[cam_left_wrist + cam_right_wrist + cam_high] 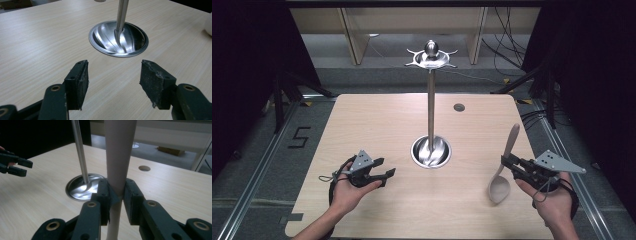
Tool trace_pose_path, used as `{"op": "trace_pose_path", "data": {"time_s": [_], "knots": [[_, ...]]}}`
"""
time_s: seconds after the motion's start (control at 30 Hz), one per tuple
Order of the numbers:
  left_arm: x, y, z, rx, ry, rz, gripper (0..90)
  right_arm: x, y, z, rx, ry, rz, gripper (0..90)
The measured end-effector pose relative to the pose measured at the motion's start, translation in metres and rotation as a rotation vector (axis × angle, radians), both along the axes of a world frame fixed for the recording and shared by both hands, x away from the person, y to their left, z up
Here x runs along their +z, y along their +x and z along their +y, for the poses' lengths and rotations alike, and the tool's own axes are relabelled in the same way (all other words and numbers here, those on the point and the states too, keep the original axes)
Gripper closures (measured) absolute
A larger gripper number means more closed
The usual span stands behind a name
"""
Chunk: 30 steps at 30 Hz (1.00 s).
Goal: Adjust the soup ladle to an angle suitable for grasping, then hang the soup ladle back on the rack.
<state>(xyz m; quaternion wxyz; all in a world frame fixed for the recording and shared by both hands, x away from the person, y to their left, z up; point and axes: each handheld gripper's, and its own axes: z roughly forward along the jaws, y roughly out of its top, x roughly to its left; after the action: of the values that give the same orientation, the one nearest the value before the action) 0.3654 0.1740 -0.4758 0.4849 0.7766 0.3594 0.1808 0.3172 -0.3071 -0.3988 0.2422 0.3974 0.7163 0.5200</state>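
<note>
The right tongs point(117, 192) were clamped on the handle of a pale spoon point(503, 167), both jaws pressed against it just where it narrowed. In the right gripper view the handle ran off the top edge and its lower part vanished behind the jaws, so the bowl was hidden there. From above, the bowl hung close over the worktop point(377, 125) at its right side; whether it touched the wood was hard to tell. The left tongs point(113, 83) stood wide apart and held nothing, hovering over bare wood and aimed at the dished steel base point(118, 38) of a stand at the worktop's centre. Its pole point(430, 107) rose to a hooked top ring point(431, 57). A small round hole point(459, 107) sat beyond.
</note>
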Motion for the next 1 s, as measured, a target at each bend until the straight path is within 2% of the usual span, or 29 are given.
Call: {"op": "trace_pose_path", "data": {"time_s": [0.03,0.07,0.1,0.17,0.2,0.27,0.3,0.33,0.4,0.43,0.47,0.53,0.6,0.67,0.7,0.73,0.8,0.87,0.9,0.93,1.0], "knots": [[0.000,0.000,0.000,0.000,0.000,0.000,39.1,0.001,0.003,-0.001,0.011,-0.003,-0.030,76.7],[0.001,0.000,0.000,0.005,0.007,-0.007,39.1,0.003,0.003,0.000,-0.006,0.004,-0.036,76.7],[0.001,0.000,0.000,0.005,0.007,-0.006,39.1,0.004,0.005,-0.001,0.011,-0.003,-0.058,76.7],[0.001,0.000,0.000,0.006,0.004,-0.006,39.2,0.007,0.008,0.000,0.001,-0.012,-0.071,76.7],[0.001,0.000,0.000,-0.002,0.002,-0.010,39.1,0.008,0.008,0.001,-0.002,0.000,-0.073,76.7],[0.001,0.000,0.001,-0.006,0.003,-0.014,39.1,0.011,0.010,0.001,0.006,-0.012,-0.075,76.6],[0.002,-0.001,0.001,0.006,-0.001,-0.007,39.2,0.012,0.009,0.002,0.002,0.001,-0.063,76.7],[0.003,0.000,0.002,-0.005,0.003,-0.022,39.2,0.012,0.010,0.003,0.000,0.009,-0.066,76.7],[0.004,-0.002,0.001,0.004,-0.013,-0.016,39.1,0.012,0.011,0.003,-0.001,-0.001,-0.082,76.7],[0.004,-0.002,0.001,0.004,-0.013,-0.016,39.1,0.012,0.009,0.004,-0.015,0.012,-0.060,76.6],[0.005,-0.002,0.002,-0.004,0.003,-0.031,39.1,0.010,0.010,0.005,-0.020,0.014,-0.077,76.7],[0.005,-0.004,0.001,0.004,-0.008,-0.023,39.1,0.010,0.011,0.005,-0.004,-0.003,-0.077,76.6],[0.010,-0.004,0.000,-0.019,-0.002,-0.055,39.1,0.009,0.011,0.008,-0.010,-0.004,-0.060,76.6],[0.018,-0.005,-0.004,-0.030,-0.019,-0.074,39.1,0.008,0.010,0.011,-0.011,-0.004,-0.065,76.6],[0.021,-0.006,-0.007,-0.027,-0.039,-0.078,39.0,0.008,0.009,0.013,-0.016,0.001,-0.041,76.6],[0.024,-0.006,-0.009,-0.036,-0.037,-0.087,39.0,0.008,0.010,0.014,-0.005,-0.008,-0.055,76.6],[0.033,-0.004,-0.019,-0.058,-0.049,-0.101,39.0,0.011,0.009,0.020,-0.008,0.006,-0.034,76.6],[0.036,-0.003,-0.022,-0.072,-0.046,-0.109,39.1,0.014,0.010,0.022,-0.013,0.003,-0.044,76.6],[0.039,-0.003,-0.026,-0.069,-0.064,-0.101,39.2,0.015,0.012,0.022,-0.011,-0.018,-0.076,76.6],[0.043,-0.002,-0.029,-0.079,-0.065,-0.111,39.3,0.017,0.010,0.025,-0.024,0.003,-0.053,76.6],[0.053,0.001,-0.034,-0.088,-0.079,-0.134,39.4,0.018,0.011,0.027,-0.022,0.003,-0.042,76.6]]}}
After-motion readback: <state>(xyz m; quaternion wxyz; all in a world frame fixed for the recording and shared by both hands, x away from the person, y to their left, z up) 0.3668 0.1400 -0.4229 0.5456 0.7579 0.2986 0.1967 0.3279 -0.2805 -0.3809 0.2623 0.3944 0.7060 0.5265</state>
